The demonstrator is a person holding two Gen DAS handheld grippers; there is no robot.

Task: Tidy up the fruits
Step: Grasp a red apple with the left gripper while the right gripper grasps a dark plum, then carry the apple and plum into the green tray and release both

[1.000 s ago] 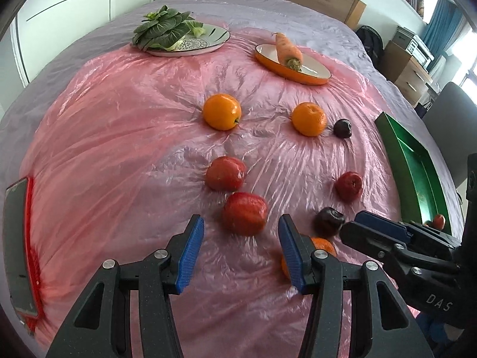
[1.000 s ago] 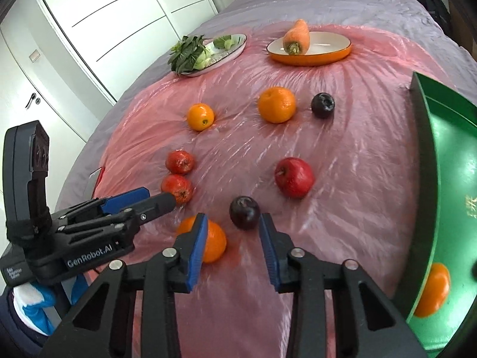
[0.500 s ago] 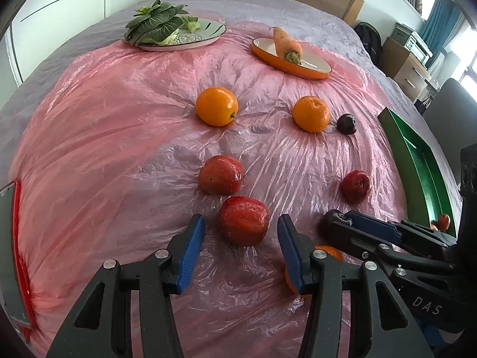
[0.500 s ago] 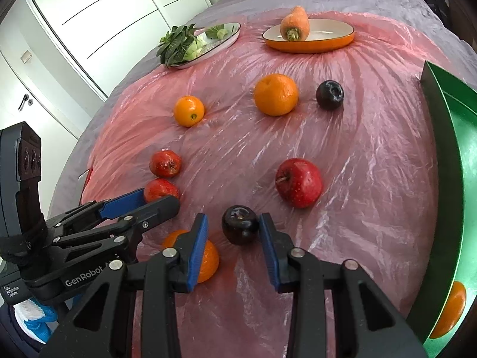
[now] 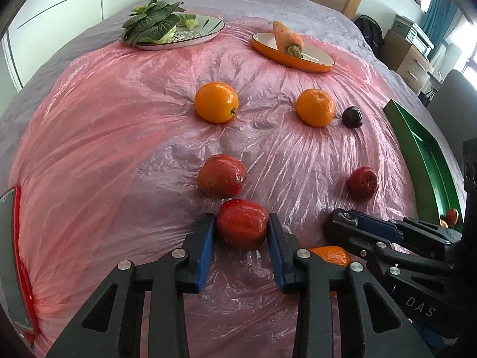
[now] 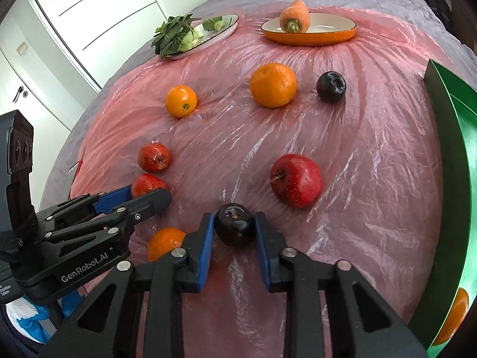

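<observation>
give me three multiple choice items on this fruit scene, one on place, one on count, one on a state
1. Where is the orange carrot?
A. on the orange oval dish
B. in the green tray
C. on the pink plastic sheet

2. How many dark purple plums does the right wrist view show?
A. one
B. two
C. four

3. The left gripper is
A. open
B. shut on the red apple
C. shut on nothing

A: the carrot lies on the dish.
B: one plum loose, one between the right jaws.
B: pads press the apple.

You had crinkled, glossy pink plastic film (image 5: 125,137) under the fruit, a shiny green tray (image 6: 459,161), and matt black gripper frames.
</observation>
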